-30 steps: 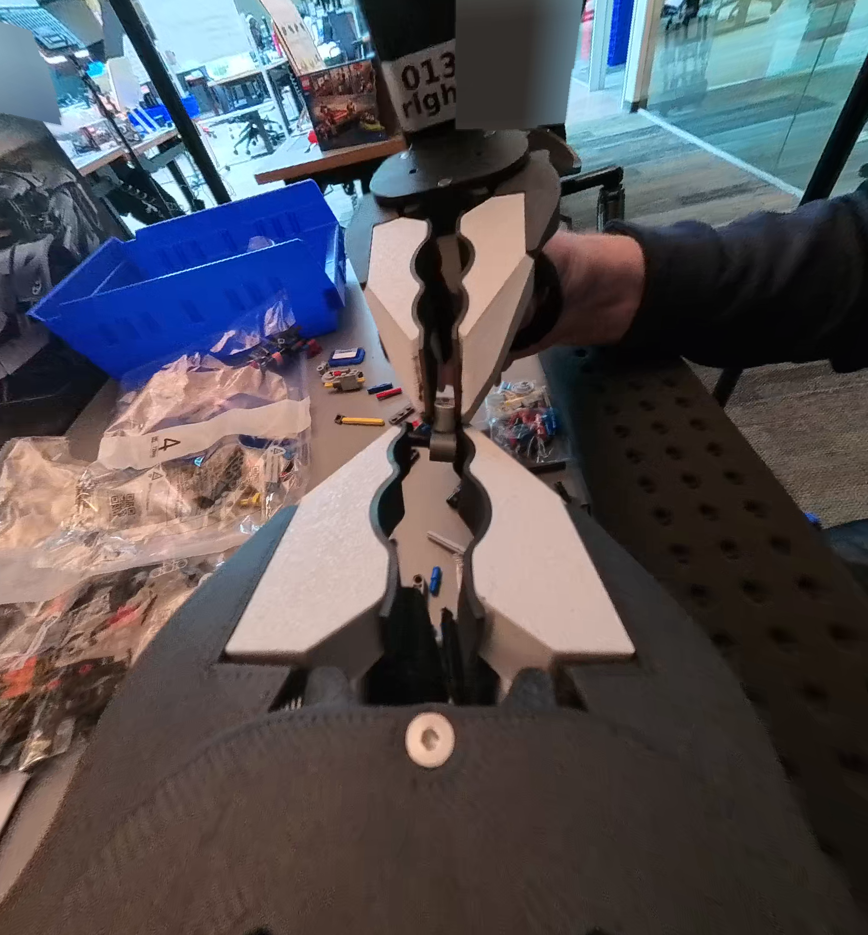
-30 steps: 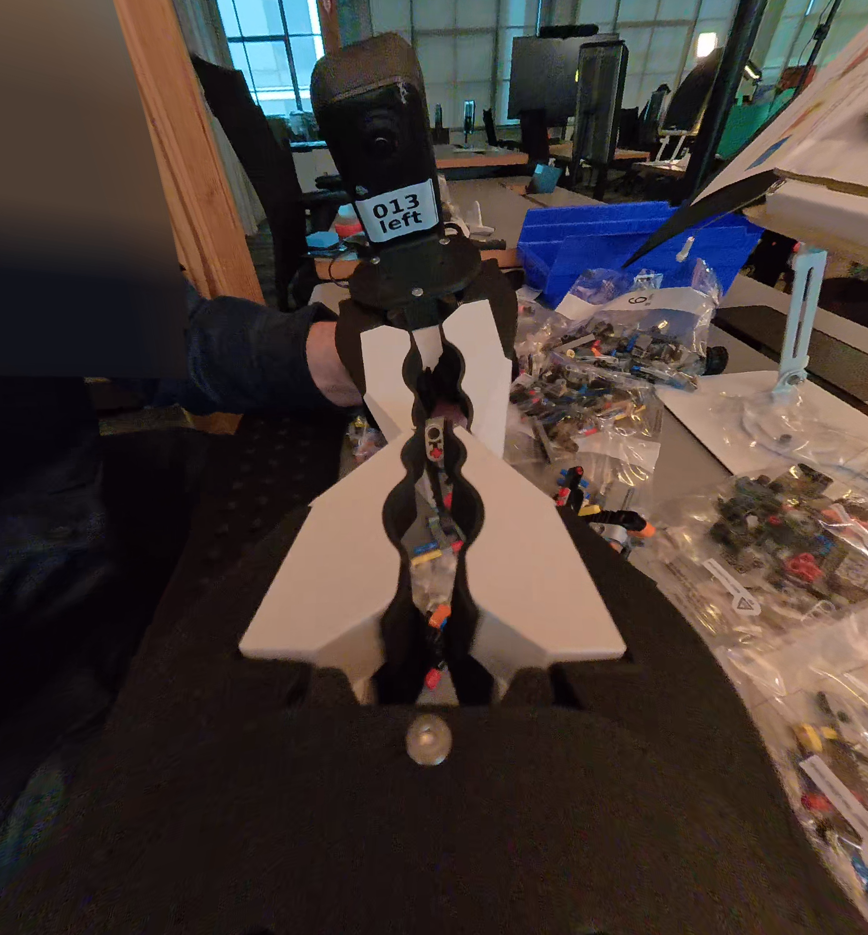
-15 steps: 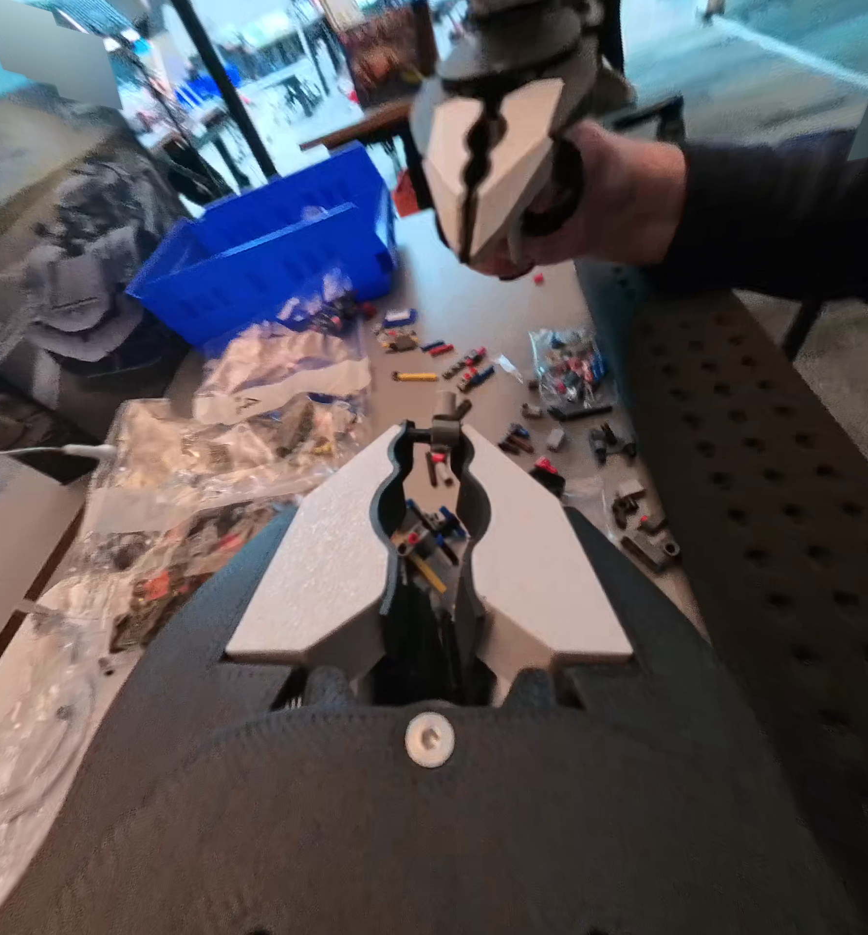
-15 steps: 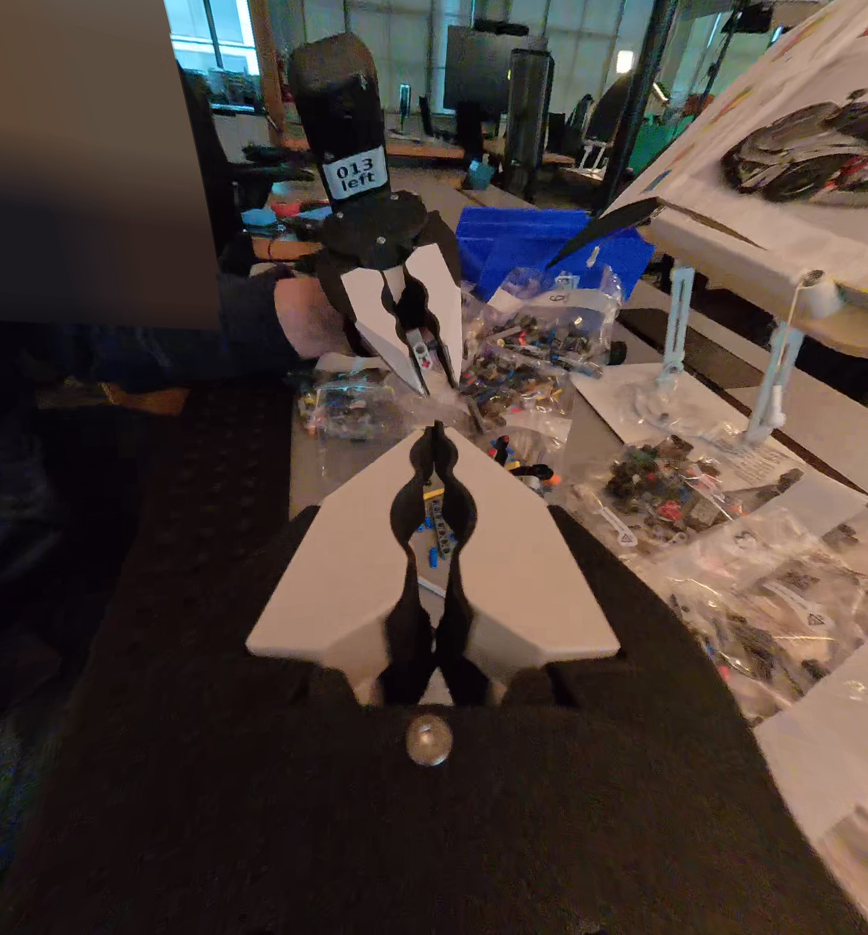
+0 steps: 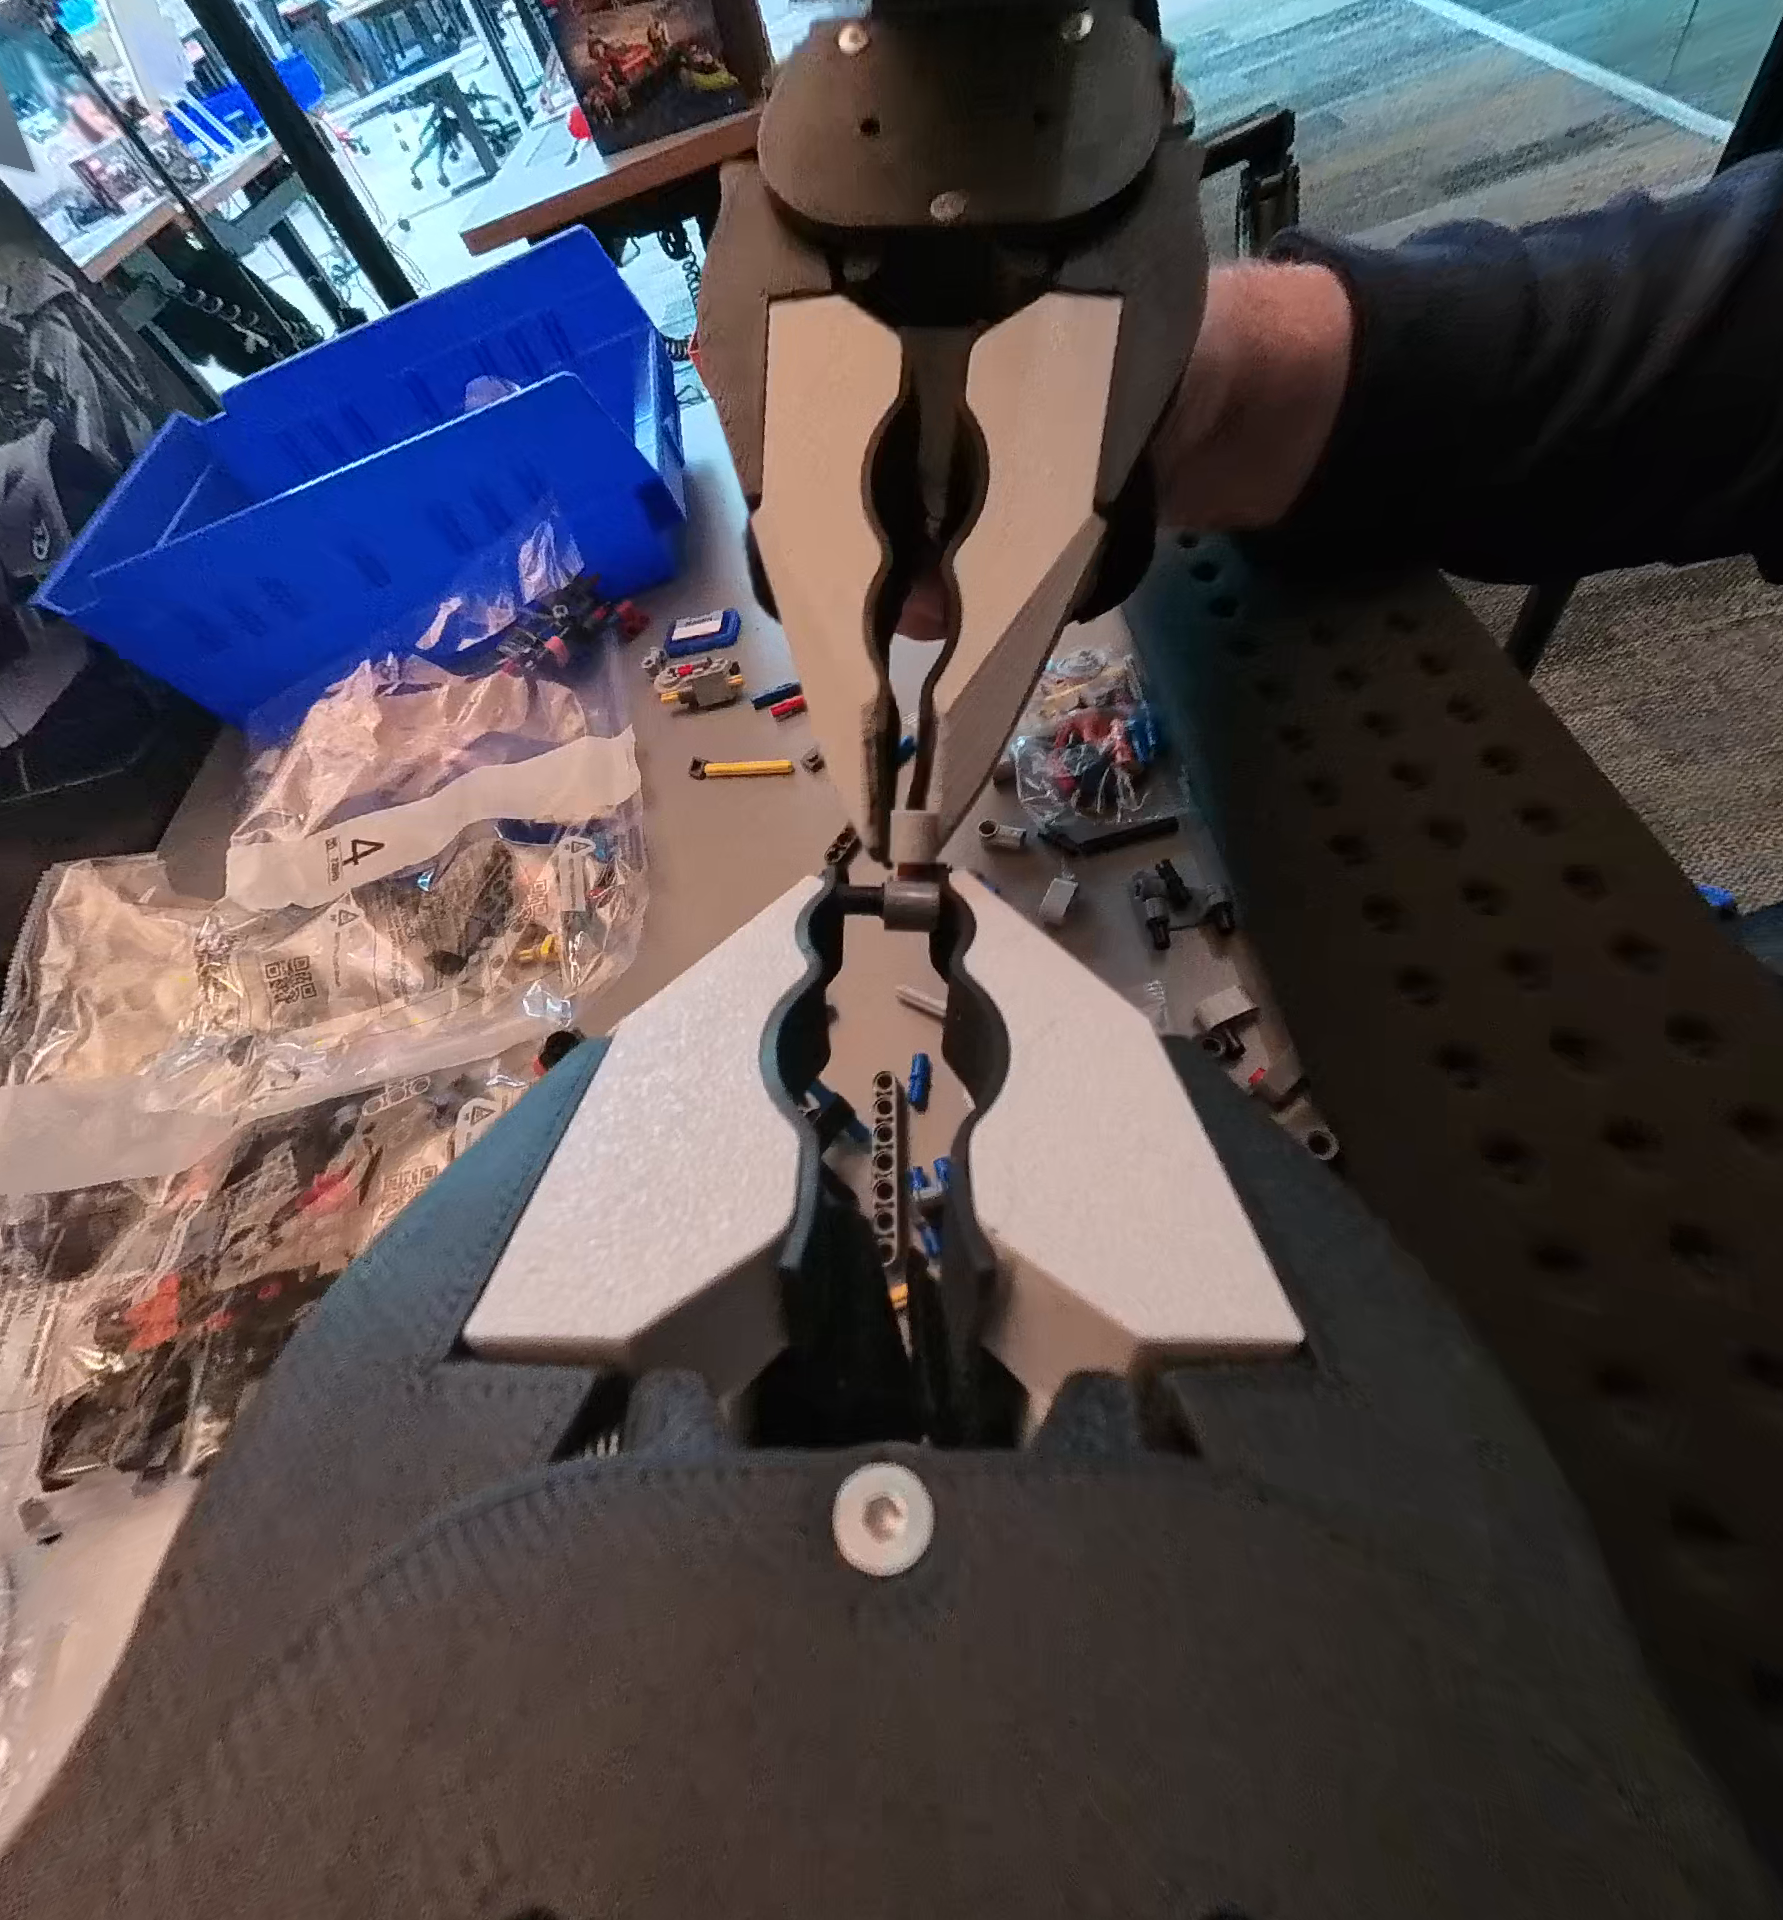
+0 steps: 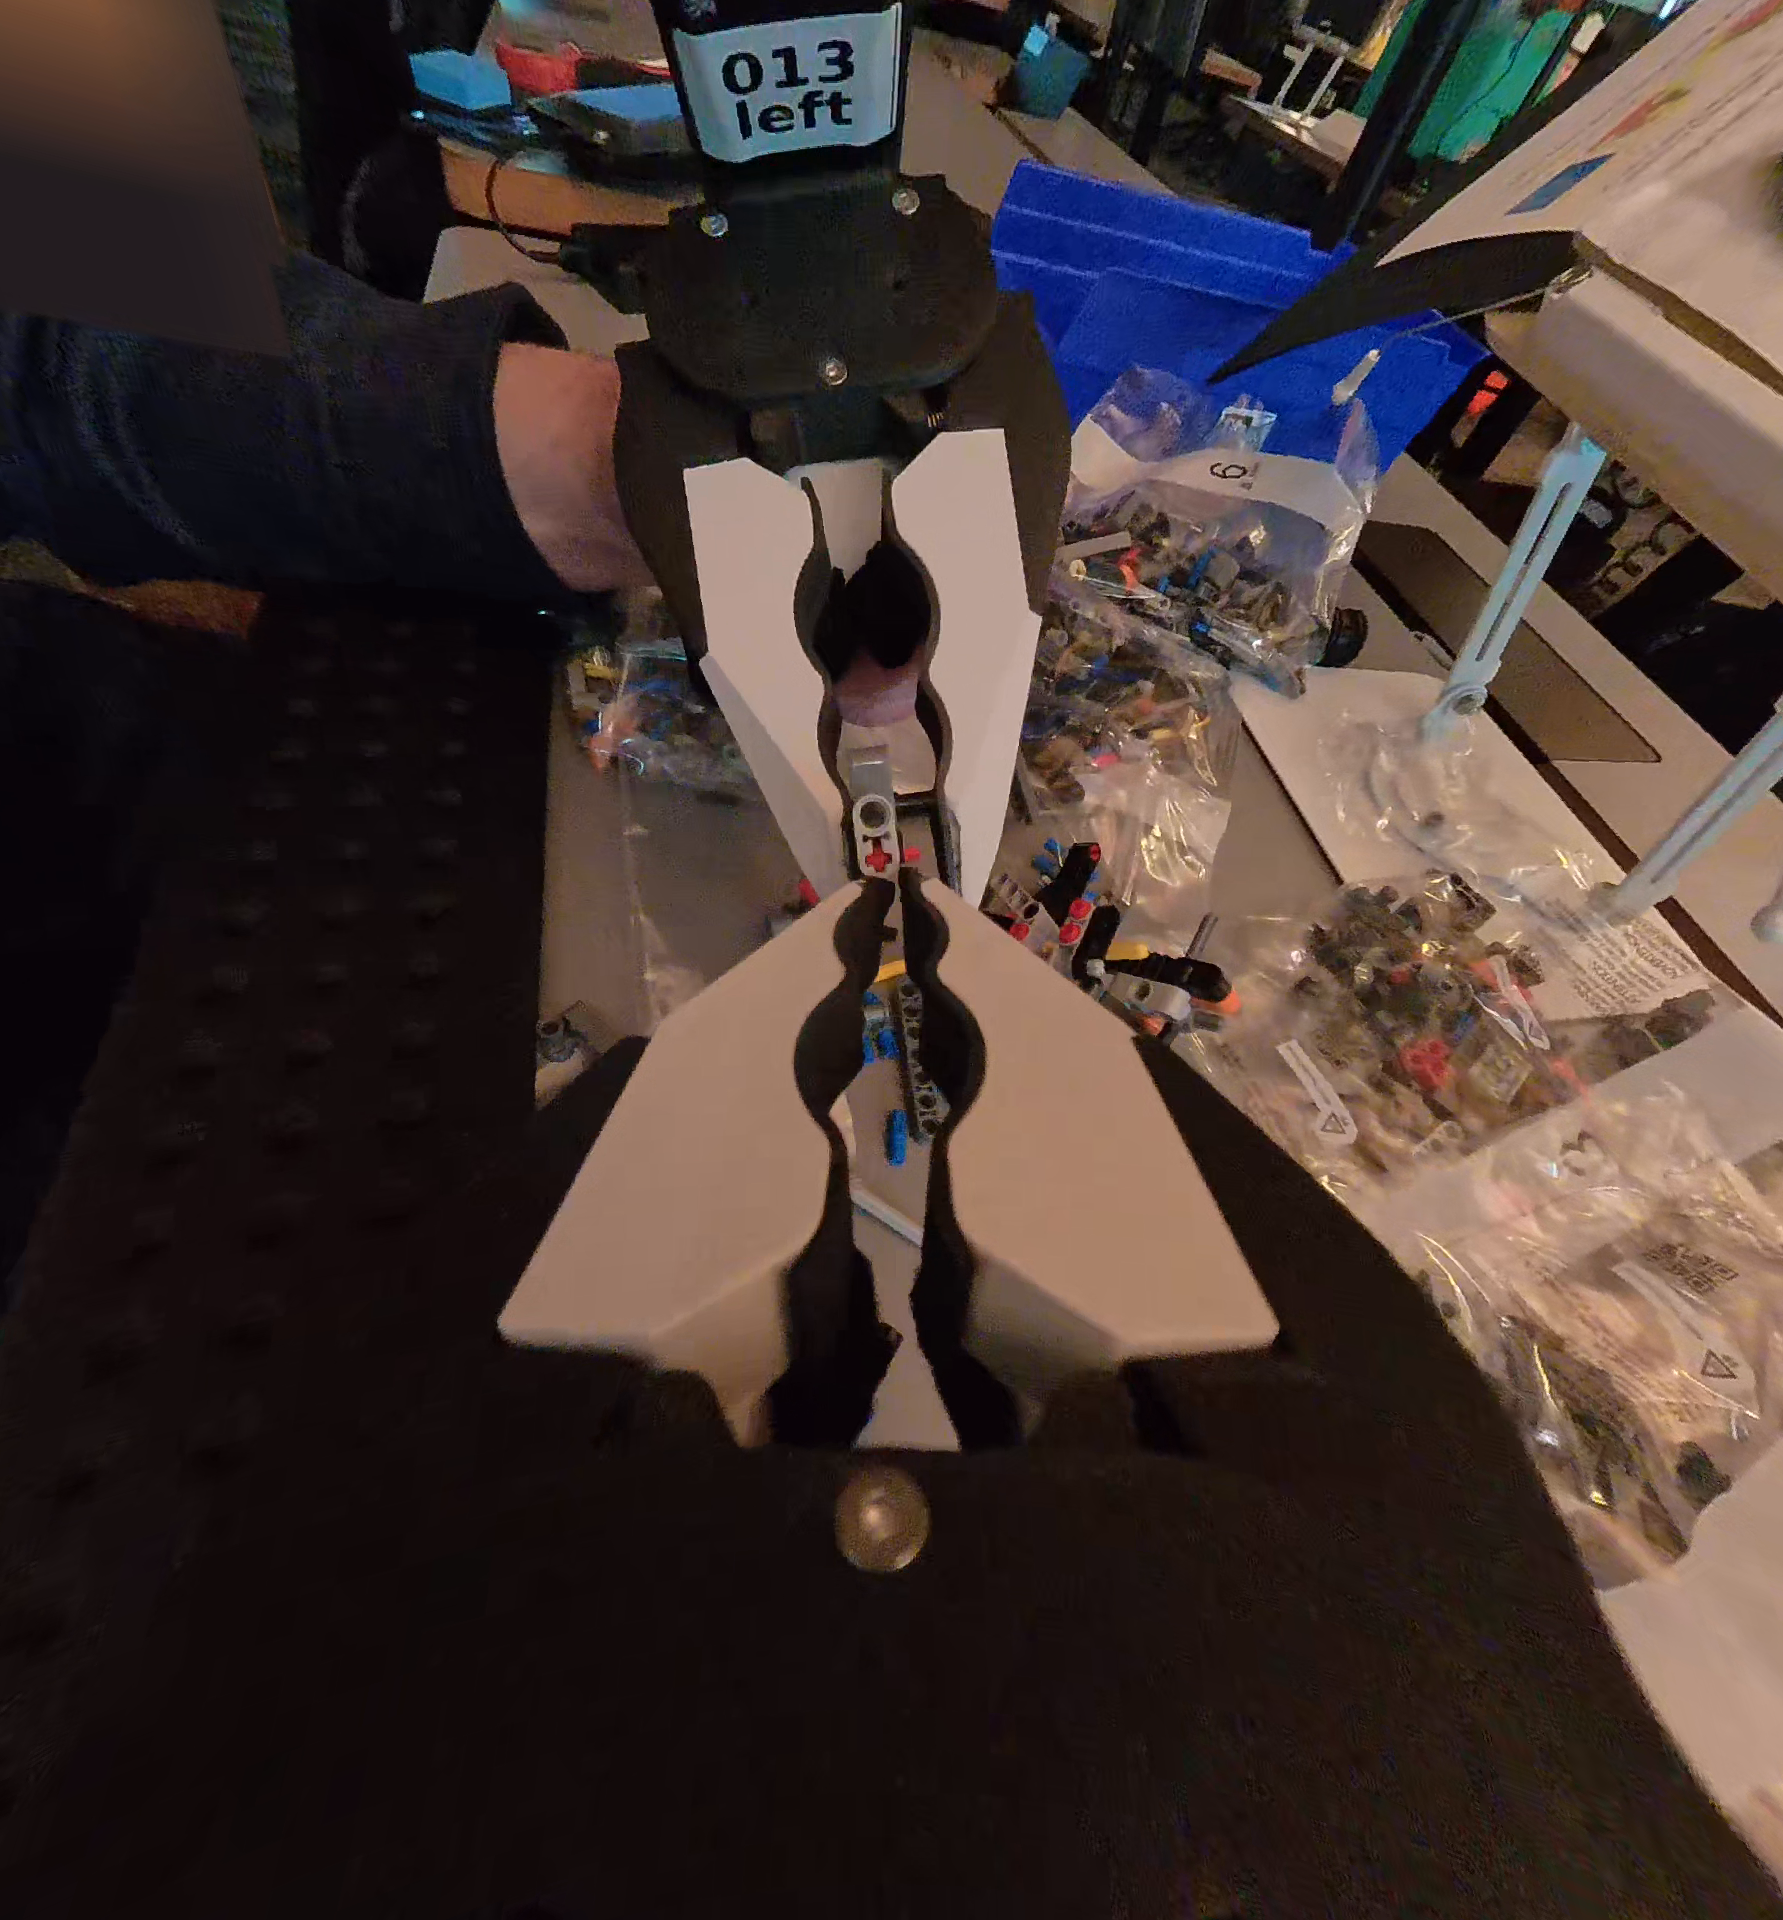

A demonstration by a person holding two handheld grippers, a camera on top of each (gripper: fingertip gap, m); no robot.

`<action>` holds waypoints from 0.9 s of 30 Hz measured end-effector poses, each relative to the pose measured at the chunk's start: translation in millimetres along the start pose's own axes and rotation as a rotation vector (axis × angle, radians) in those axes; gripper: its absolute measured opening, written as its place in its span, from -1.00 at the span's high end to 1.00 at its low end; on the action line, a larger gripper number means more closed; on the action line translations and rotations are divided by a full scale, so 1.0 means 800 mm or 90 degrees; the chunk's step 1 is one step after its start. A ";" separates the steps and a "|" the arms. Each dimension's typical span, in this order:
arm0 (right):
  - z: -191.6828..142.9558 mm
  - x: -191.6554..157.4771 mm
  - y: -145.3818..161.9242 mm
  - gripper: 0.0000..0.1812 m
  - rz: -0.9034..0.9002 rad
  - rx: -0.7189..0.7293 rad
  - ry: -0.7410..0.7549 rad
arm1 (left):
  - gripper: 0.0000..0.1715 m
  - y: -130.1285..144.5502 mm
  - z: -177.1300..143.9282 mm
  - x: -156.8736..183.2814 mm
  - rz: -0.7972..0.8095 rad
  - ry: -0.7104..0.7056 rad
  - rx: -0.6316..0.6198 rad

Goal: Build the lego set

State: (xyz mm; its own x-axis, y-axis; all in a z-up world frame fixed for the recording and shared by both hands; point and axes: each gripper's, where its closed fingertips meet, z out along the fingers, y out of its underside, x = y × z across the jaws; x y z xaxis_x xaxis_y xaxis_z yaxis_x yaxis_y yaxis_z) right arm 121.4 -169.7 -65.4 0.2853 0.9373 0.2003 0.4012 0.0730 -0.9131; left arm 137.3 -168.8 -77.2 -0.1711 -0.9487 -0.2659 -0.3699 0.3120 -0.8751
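In the left wrist view my left gripper is shut on a small grey connector with a black pin out its left side. My right gripper comes down from above, tip to tip with it, and is shut on a light grey sleeve sitting on top of the connector. In the right wrist view my right gripper meets the left gripper, which holds the grey connector with a red cross axle end. Both are held above the table.
A blue bin stands at the back left. Bags of parts lie to the left. Loose pieces and a grey beam lie on the grey table. A black perforated mat is on the right. A booklet on a white stand shows in the right wrist view. The grippers are tip to tip, or close to it.
Half a second ago the grippers were apart, the right one raised and away. They have come back together tip to tip, and the right gripper now pinches the sleeve on the connector.
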 end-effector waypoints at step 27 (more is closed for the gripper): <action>-0.008 -0.009 0.084 0.80 0.111 -0.181 -0.083 | 0.82 0.006 -0.018 -0.006 0.016 0.001 0.009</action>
State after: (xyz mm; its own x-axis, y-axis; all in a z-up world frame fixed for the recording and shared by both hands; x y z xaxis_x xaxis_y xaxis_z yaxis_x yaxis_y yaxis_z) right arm 151.6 -173.7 -125.8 0.2648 0.9642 -0.0140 0.5876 -0.1728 -0.7905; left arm 123.5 -161.8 -74.6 -0.1813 -0.9405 -0.2874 -0.3519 0.3350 -0.8741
